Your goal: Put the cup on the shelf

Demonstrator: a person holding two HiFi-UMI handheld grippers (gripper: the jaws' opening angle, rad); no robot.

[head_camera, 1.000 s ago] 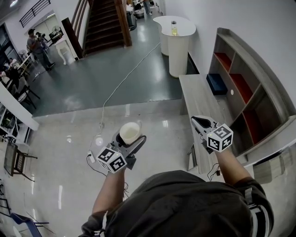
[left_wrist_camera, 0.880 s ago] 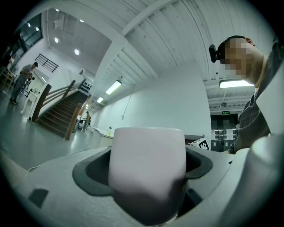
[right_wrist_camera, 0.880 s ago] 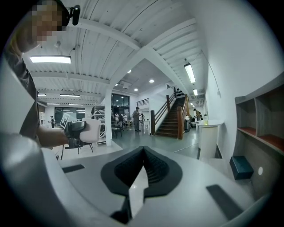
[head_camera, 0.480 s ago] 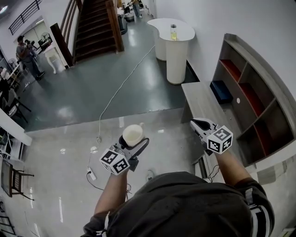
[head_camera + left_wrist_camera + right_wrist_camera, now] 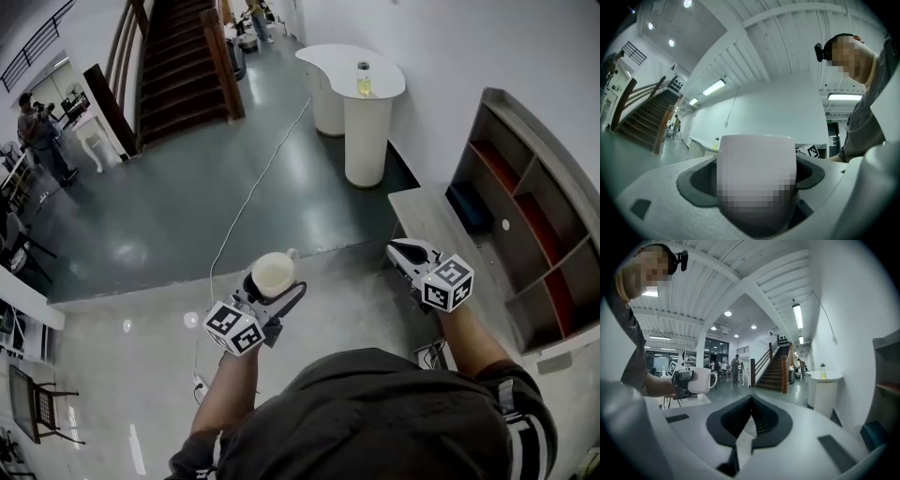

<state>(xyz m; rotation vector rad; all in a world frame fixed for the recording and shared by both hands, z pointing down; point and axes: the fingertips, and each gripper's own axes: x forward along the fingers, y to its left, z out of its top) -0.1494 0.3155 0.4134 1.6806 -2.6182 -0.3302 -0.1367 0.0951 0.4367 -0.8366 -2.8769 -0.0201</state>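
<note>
A white cup point(image 5: 273, 275) stands upright in my left gripper point(image 5: 271, 289), whose jaws are shut on its sides; its handle points away from me. In the left gripper view the cup point(image 5: 756, 178) fills the space between the jaws. The right gripper view shows the cup point(image 5: 701, 380) off to the left, handle to the right. My right gripper point(image 5: 405, 251) is shut and holds nothing, jaws pressed together point(image 5: 751, 404). The grey shelf unit point(image 5: 527, 216), with open compartments and red back panels, stands along the right wall, ahead and to the right of my right gripper.
A wooden bench top point(image 5: 441, 225) runs in front of the shelf, with a dark blue box point(image 5: 467, 206) on it. A white round table point(image 5: 356, 80) with a yellow bottle point(image 5: 363, 79) stands beyond. A white cable point(image 5: 251, 197) crosses the floor. Stairs point(image 5: 178, 47) rise at the back; people stand far left.
The view has shifted: the shelf and bench now lie further right and lower in the head view. Both grippers keep their places in front of me; the cup stays held.
</note>
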